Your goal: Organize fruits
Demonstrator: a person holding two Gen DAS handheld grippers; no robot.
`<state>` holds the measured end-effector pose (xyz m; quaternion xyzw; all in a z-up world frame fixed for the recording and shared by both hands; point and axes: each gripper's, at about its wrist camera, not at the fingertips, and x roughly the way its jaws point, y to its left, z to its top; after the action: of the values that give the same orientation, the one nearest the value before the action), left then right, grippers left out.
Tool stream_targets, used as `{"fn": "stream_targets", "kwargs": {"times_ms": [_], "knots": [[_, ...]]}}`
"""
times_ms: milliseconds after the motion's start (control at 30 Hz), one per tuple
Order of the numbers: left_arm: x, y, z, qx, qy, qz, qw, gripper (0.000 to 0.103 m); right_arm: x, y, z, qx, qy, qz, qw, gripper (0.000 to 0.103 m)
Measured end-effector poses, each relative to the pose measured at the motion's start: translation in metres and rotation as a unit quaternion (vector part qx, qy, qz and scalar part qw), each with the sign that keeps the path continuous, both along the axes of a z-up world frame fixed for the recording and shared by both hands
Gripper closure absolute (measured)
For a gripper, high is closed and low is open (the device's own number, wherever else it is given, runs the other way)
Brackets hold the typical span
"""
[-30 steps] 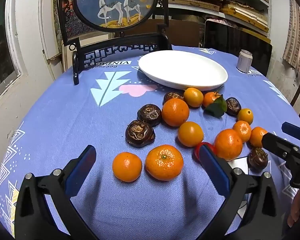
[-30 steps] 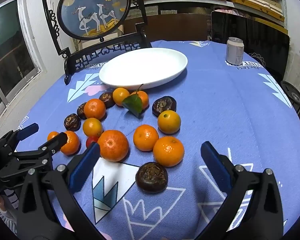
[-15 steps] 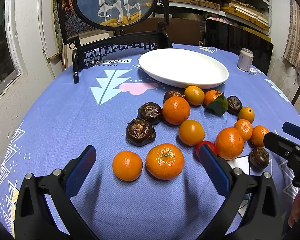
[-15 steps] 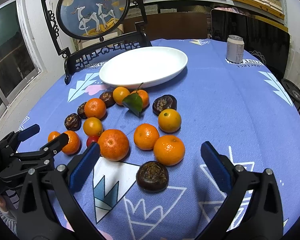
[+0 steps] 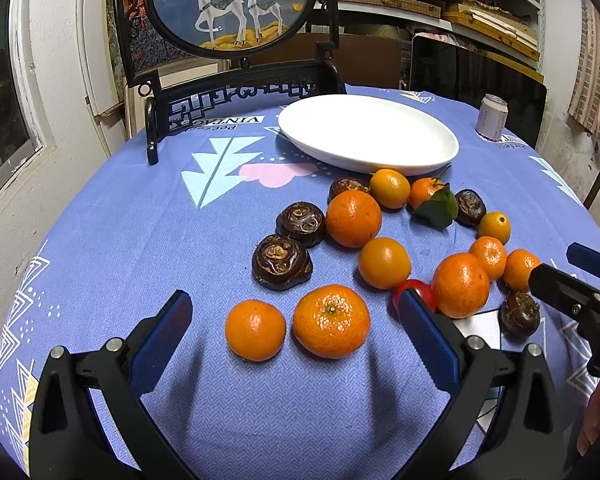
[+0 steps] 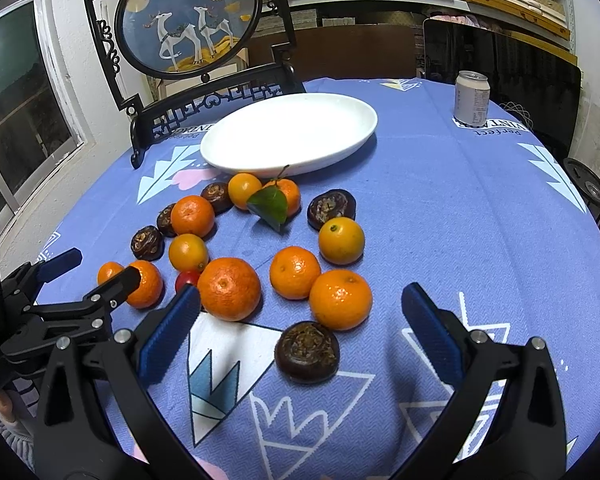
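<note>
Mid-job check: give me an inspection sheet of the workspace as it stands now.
Surface: round table under a blue patterned tablecloth.
Job's things: white plate holds nothing; oranges, dark brown fruits and one small red fruit lie loose on the cloth in front of it.
Clutter: drink can at the far right; framed deer screen behind the plate.
Grippers: left gripper open, holding nothing, facing two oranges; right gripper open, holding nothing, facing a dark fruit.
Cables: nothing seen.
Surroundings: shelves, window, dark chair.
</note>
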<state>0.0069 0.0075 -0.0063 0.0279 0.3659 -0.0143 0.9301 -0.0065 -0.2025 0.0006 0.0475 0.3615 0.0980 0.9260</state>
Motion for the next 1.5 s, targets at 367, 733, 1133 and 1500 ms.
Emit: {"fn": "stream_targets", "kwargs": {"times_ms": [367, 733, 1133, 1500], "knots": [[-0.0005, -0.0001, -0.0008, 0.000, 0.001, 0.000, 1.0000, 0.001, 0.0004, 0.0006, 0.0000, -0.001, 0.001, 0.002, 1.000, 0.002], [-0.0019, -0.0004, -0.0032, 0.003, 0.003, -0.002, 1.0000, 0.001, 0.0007, 0.0019, -0.0001, -0.001, 0.002, 0.002, 1.000, 0.002], [-0.0011, -0.0002, -0.0036, 0.005, 0.008, -0.002, 1.0000, 0.001, 0.0013, 0.0017, 0.0002, -0.001, 0.002, 0.003, 1.000, 0.002], [0.0002, -0.0013, -0.0038, 0.007, 0.011, -0.002, 0.9999, 0.001, -0.0007, 0.0062, -0.0028, -0.002, 0.004, 0.004, 1.000, 0.002]]}}
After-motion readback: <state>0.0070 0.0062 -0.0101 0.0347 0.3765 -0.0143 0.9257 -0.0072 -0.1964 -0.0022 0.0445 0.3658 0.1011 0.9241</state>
